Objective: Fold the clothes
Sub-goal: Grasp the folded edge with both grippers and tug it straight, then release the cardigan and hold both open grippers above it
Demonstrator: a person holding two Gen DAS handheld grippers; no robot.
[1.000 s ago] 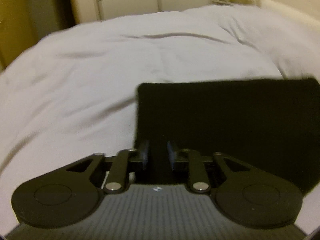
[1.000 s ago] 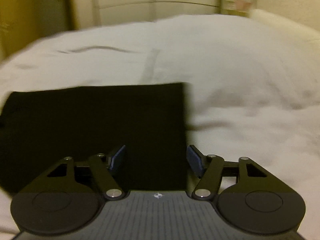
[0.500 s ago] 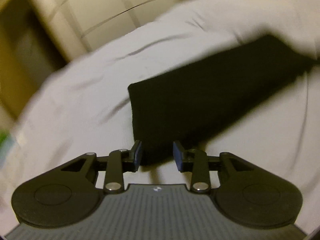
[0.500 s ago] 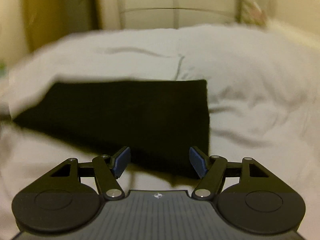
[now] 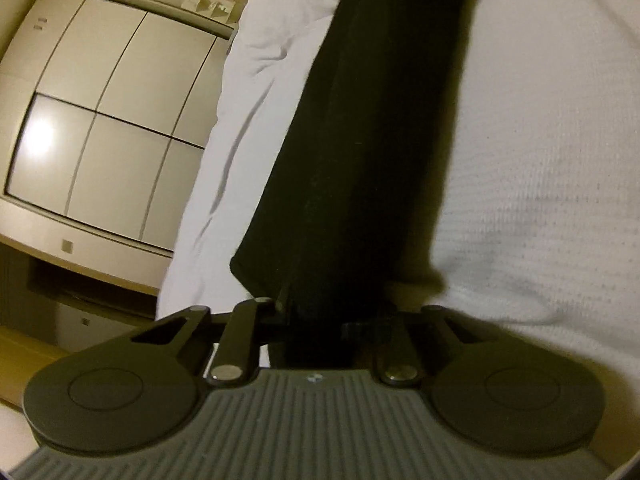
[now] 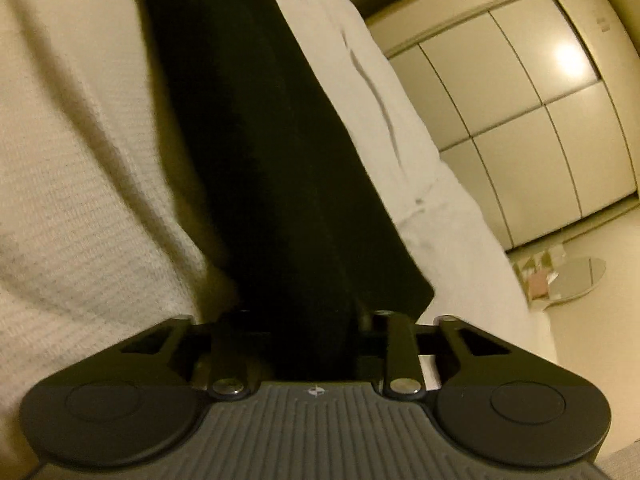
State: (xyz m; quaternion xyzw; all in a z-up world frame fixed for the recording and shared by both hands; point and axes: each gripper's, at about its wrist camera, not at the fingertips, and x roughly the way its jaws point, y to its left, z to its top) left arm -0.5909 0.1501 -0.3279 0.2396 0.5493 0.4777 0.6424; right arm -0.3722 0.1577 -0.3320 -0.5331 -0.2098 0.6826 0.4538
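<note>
A folded black garment (image 5: pixel 368 140) lies as a thick long stack on the white bed cover (image 5: pixel 540 200). My left gripper (image 5: pixel 316 316) is rolled on its side and shut on the near short end of the stack, whose dark cloth fills the gap between the fingers. From the opposite end the same black garment (image 6: pixel 260 140) runs away from my right gripper (image 6: pixel 314 320), also rolled sideways and shut on that end. The cloth hides the fingertips in both views.
The white bed cover (image 6: pixel 80 200) is wrinkled beside the garment. Beyond the bed's edge stands a cream panelled wardrobe (image 5: pixel 100 120), also the wardrobe (image 6: pixel 520 120) in the right view. A small round surface with boxes (image 6: pixel 576 280) sits near the bed's corner.
Both grippers have rolled sideways and come in on the opposite ends of the folded black garment. The right one, wide open before, has closed on the cloth, and the left now grips its end.
</note>
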